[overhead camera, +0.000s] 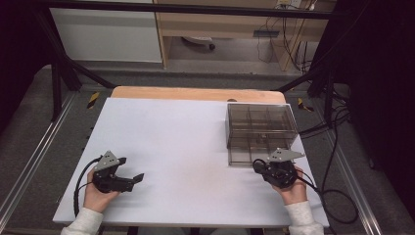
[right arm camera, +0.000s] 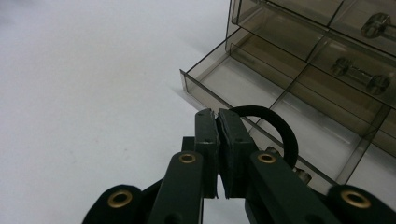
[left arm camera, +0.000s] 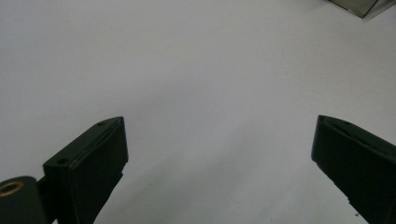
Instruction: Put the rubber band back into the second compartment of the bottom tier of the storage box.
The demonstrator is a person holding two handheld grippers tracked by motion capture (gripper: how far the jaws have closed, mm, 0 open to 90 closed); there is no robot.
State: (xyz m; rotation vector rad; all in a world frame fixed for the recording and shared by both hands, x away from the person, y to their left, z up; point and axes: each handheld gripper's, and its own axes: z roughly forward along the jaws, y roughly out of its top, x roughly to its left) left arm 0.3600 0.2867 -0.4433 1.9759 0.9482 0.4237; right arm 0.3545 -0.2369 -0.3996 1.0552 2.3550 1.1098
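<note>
Beside the smoky drawer box (right arm camera: 299, 79), right hand-held gripper (right arm camera: 218, 140) pinching black band (right arm camera: 275, 126), left hand-held gripper (left arm camera: 219, 154) released.

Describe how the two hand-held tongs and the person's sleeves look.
Both tongs, left tongs and right tongs, are black, each with two flat black jaws, brass-coloured rivets at the joints, and a grey three-cornered plate on top. A black cable trails from each. The person wears a white sleeve on each arm.
</note>
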